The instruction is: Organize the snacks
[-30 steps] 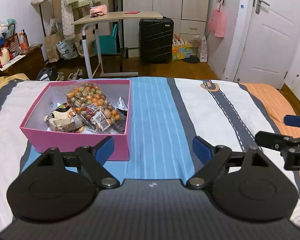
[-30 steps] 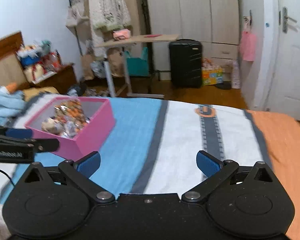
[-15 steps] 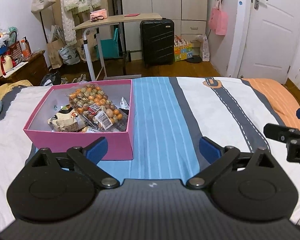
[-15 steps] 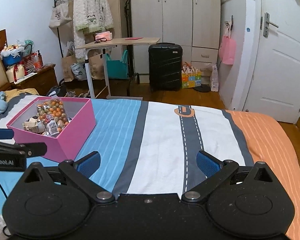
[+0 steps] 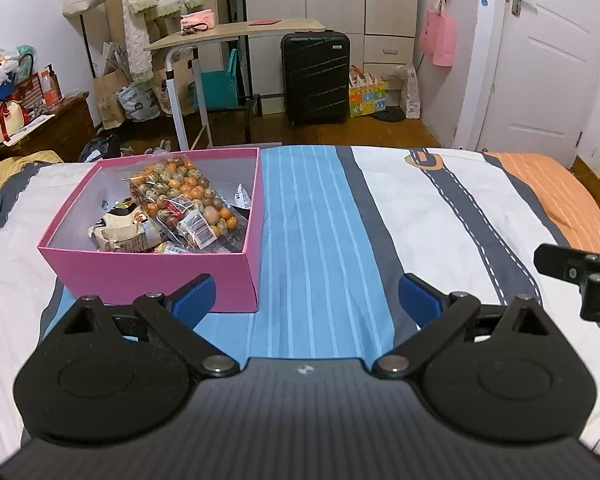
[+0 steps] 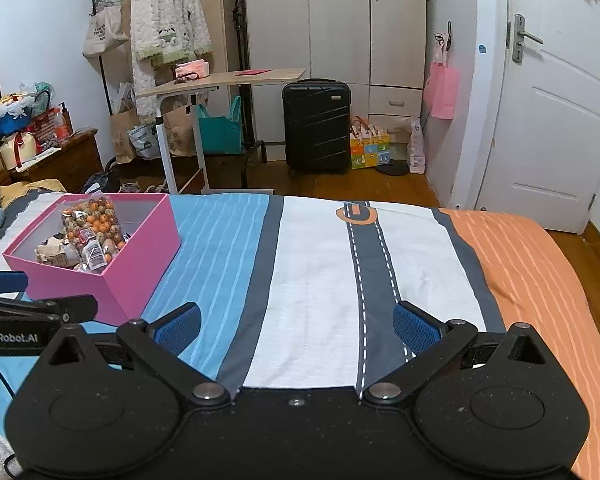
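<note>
A pink box [image 5: 152, 270] [image 6: 136, 268] sits on the striped bedspread [image 5: 320, 240], left of centre. Inside lie a clear bag of orange and speckled round snacks [image 5: 180, 196] [image 6: 90, 222] and a crumpled beige wrapper [image 5: 118, 234]. My left gripper [image 5: 306, 300] hovers open just in front of the box's near right corner, nothing between its blue pads. My right gripper [image 6: 296, 326] is open over the white and grey stripes, well right of the box, with nothing between its fingers. Each gripper's tip shows at the edge of the other's view.
Beyond the bed's far edge stand a rolling side table [image 6: 220, 80], a black suitcase [image 6: 316, 126], bags on the floor and a wardrobe [image 6: 332, 20]. A white door [image 6: 556, 120] is at the right. A wooden nightstand [image 6: 56, 156] with gift boxes is at the left.
The left gripper's jaws have spread a little wider. The right wrist view has swung from tilted to level, so the box sits further left in it. Neither hand has travelled much.
</note>
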Available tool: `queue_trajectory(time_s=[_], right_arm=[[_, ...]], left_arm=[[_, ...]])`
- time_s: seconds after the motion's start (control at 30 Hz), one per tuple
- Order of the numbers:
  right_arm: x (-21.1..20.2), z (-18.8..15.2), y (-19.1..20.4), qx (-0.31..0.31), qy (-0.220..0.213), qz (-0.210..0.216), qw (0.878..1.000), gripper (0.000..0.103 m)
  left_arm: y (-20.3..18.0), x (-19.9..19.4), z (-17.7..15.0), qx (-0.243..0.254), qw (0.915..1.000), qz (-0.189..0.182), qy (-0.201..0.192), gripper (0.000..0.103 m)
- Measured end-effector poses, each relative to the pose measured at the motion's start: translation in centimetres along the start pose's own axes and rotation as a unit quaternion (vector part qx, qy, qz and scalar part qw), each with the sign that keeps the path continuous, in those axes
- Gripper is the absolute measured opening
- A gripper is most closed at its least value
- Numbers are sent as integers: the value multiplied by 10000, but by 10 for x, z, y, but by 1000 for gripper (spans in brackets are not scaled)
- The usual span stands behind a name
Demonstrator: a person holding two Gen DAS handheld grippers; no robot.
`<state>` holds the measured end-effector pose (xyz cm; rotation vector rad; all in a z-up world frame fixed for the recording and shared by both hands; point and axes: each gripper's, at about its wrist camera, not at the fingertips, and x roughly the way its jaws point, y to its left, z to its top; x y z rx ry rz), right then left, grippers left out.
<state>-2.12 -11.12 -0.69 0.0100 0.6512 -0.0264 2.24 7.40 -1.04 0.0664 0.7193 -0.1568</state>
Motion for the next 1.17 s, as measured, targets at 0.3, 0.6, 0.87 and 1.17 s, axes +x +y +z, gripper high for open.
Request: queue_trajectory(time_s=[0.3,0.6,0.87,1.17], right_arm=[[1,1,1,-44,41,-56,10000,103],[2,0,0,-68,60,-103,9999,103],[2,1,-1,-72,60,-103,9999,103],[2,-3,2,-147,38,-112,9998,103]], left_arm=[[3,1,0,-23,10000,87,-17,99],[0,2,-2,97,9997,204,-22,99],[-1,1,-3,87,9999,134,-41,99],[0,-1,-3,116,9998,154,-65,99]])
